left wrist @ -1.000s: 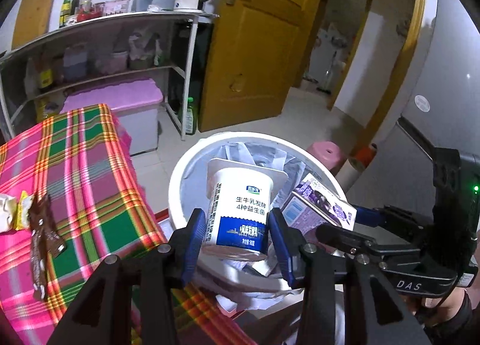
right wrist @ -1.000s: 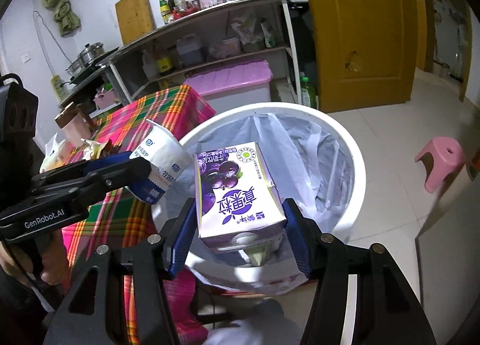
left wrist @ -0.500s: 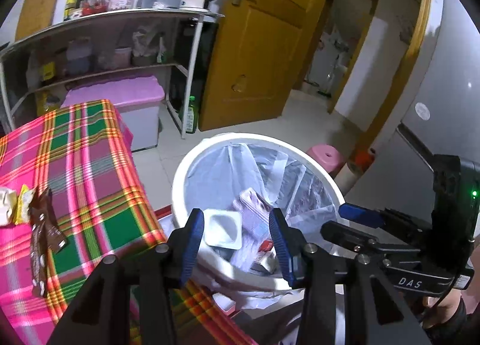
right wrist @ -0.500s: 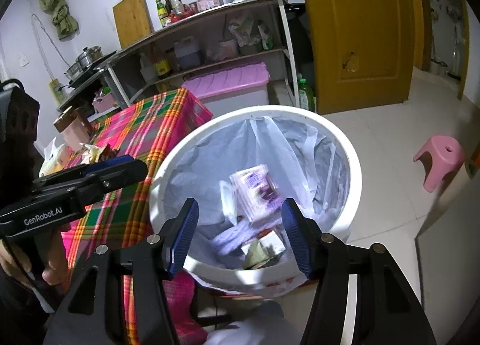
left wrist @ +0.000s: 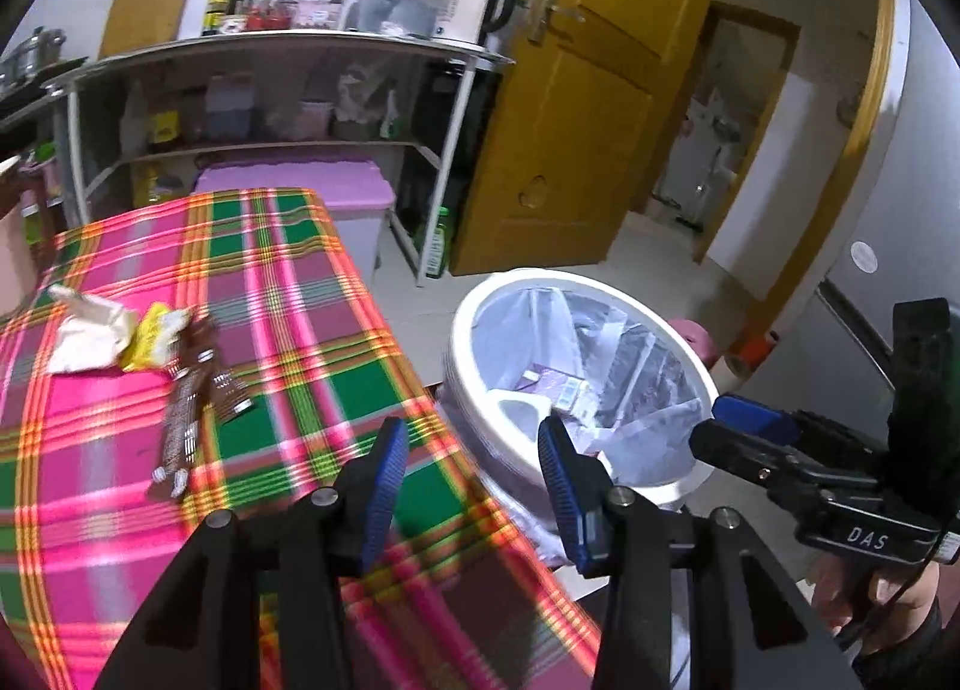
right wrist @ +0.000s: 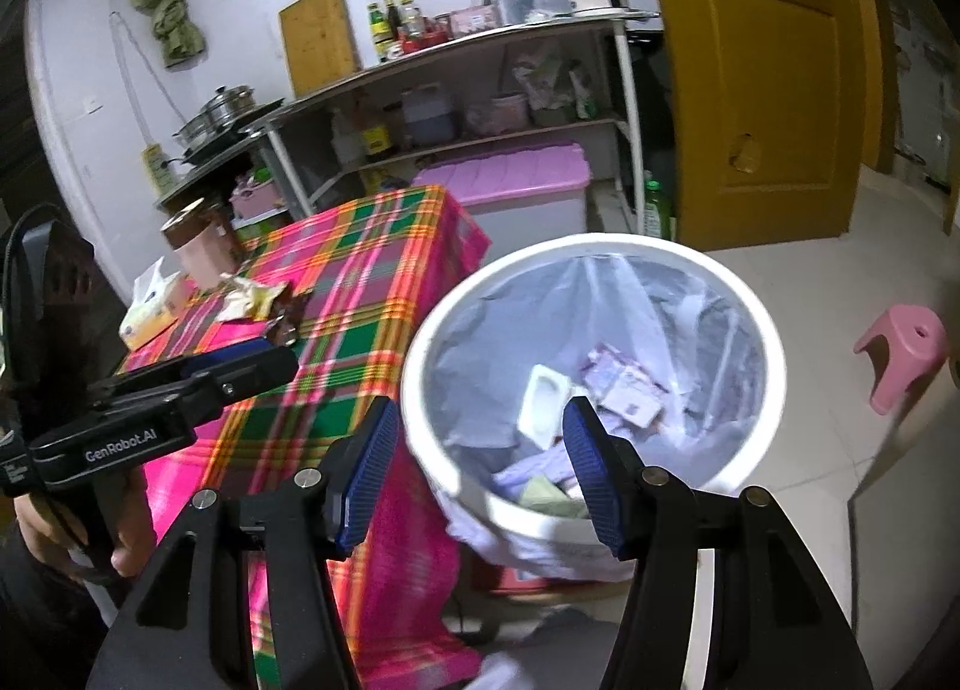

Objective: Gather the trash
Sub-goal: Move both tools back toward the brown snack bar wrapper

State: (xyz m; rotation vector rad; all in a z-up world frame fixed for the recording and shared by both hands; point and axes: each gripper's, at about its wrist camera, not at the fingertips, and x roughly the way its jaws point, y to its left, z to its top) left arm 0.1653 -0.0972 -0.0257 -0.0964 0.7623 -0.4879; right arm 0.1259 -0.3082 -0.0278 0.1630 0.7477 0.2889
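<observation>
Both tongs gape wide and hold nothing: left gripper over the table edge, right gripper over the bin. Cup and carton lie in the bin. Next, I judge, reach for the wrappers, low and flat. Only the right view shows the tissue box

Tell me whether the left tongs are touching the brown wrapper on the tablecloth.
Apart. The left wrist view shows open left tongs with bare plaid tablecloth between them and the brown wrapper.
</observation>
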